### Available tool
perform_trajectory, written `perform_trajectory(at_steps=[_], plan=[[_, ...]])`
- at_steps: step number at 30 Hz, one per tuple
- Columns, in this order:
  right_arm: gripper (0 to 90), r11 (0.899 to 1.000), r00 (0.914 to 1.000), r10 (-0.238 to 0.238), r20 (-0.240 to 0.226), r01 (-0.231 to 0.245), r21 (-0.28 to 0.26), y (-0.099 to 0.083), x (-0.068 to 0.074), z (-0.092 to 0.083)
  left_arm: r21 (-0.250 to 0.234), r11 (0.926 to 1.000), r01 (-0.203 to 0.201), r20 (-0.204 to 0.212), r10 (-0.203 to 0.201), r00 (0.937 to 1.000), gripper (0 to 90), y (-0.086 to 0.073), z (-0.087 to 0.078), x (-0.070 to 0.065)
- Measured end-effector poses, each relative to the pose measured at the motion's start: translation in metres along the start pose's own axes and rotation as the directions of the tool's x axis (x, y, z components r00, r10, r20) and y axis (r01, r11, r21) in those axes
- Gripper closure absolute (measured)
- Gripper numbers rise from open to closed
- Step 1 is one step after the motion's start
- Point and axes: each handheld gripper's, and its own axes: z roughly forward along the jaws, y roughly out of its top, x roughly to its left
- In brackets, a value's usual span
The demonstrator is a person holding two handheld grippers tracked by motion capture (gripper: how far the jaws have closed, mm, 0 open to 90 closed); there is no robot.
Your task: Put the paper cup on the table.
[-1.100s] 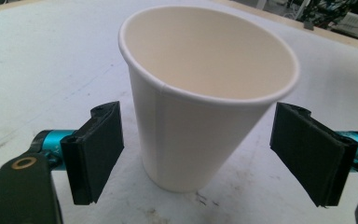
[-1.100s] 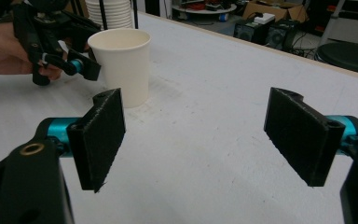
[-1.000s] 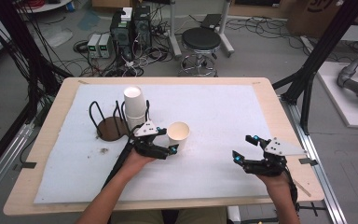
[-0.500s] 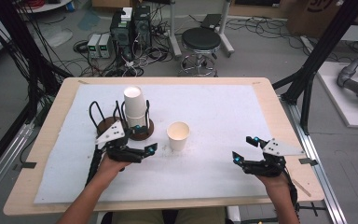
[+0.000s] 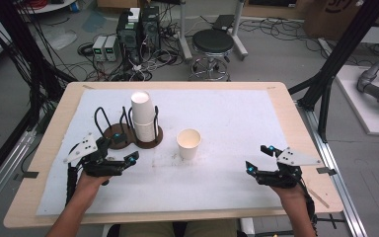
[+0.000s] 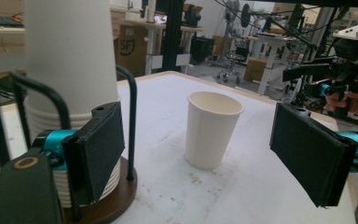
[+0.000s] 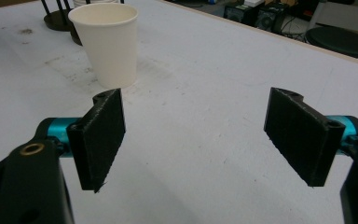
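Note:
A single white paper cup (image 5: 189,143) stands upright on the white mat, also seen in the left gripper view (image 6: 212,128) and the right gripper view (image 7: 107,44). A stack of white cups (image 5: 143,116) sits in a brown holder with black wire loops (image 5: 114,137); the stack (image 6: 70,70) is close on the left. My left gripper (image 5: 127,147) is open and empty in front of the holder, left of the lone cup; its jaws (image 6: 205,154) frame the cup from a distance. My right gripper (image 5: 259,158) is open and empty near the front right (image 7: 196,135).
The white mat (image 5: 237,113) covers most of the wooden table (image 5: 296,123). Beyond the far edge stand a stool (image 5: 212,42), computer boxes and cables on the floor. A black frame post (image 5: 335,64) rises at the right.
My left gripper has drawn back to the left, away from the lone cup, which stays standing where it was. The right gripper has kept still.

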Motion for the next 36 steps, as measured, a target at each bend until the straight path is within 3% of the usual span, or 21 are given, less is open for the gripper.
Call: perform_trajectory(at_steps=[9, 36], plan=[[20.9, 1.0, 0.9998, 0.006, 0.017, -0.006, -0.005, 0.001, 0.005, -0.003, -0.012, 0.9999, 0.003, -0.022, -0.004, 0.9998, 17.7, -0.005, -0.012, 0.001], [20.9, 1.0, 0.9998, 0.013, 0.017, -0.013, -0.007, -0.001, 0.004, 0.0, -0.012, 0.9999, -0.005, -0.04, 0.004, 0.9992, 17.8, -0.007, -0.014, 0.001]])
